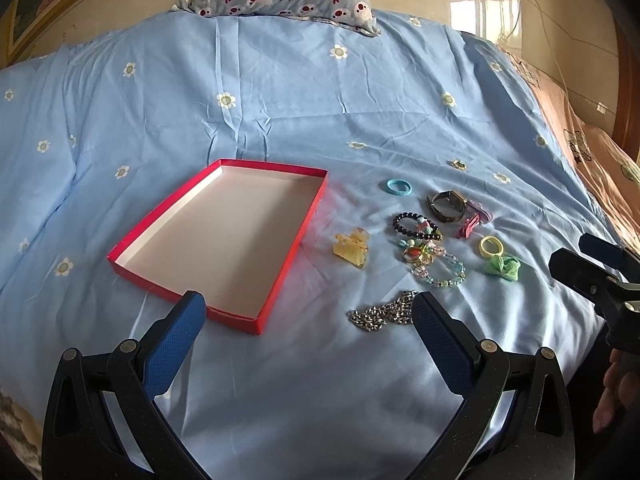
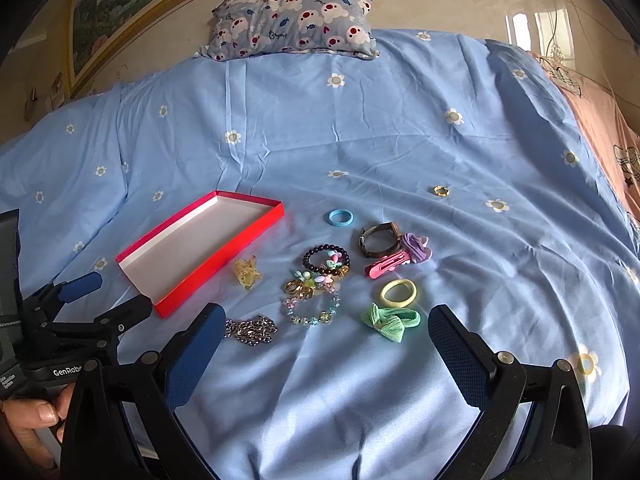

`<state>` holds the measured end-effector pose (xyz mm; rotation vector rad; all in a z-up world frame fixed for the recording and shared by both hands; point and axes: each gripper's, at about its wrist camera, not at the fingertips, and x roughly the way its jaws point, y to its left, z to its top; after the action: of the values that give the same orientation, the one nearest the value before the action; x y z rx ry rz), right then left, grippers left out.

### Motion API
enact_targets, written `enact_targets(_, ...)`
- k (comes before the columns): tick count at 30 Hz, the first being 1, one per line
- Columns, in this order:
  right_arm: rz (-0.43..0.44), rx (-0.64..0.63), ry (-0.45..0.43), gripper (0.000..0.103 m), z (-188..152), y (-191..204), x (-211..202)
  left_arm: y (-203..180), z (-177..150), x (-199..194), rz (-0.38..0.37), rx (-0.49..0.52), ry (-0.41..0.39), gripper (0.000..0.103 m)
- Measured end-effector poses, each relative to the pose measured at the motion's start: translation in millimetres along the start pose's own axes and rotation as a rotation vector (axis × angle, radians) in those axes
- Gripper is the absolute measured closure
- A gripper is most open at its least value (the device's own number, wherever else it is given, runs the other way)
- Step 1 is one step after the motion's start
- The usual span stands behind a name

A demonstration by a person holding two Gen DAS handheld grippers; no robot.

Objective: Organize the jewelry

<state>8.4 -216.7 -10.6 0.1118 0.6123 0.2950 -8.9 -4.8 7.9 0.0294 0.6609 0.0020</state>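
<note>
Jewelry: one red tray (image 1: 120, 258), two bead bracelets (image 2: 326, 261), one watch (image 2: 378, 240), one chain (image 2: 250, 330)

Bare blue bedsheet (image 2: 320, 380) lies before both grippers; clustered jewelry (image 2: 320, 280) and the red tray (image 1: 224, 240) crowd beyond.

A home bedroom: a bed (image 2: 360, 128) under a blue flower-print sheet, a cartoon-patterned pillow (image 2: 296, 20) at its head (propped against the wall), and a gilt-framed landscape painting (image 2: 116, 12) hanging above.
</note>
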Motion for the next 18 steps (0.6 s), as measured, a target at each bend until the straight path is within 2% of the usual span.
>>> enact_targets(18, 0.016, 0.019, 0.024, 0.001, -0.3, -7.6, 9.2, 0.6, 2.3, 19.9, -0.053, -0.008, 0.044, 0.0)
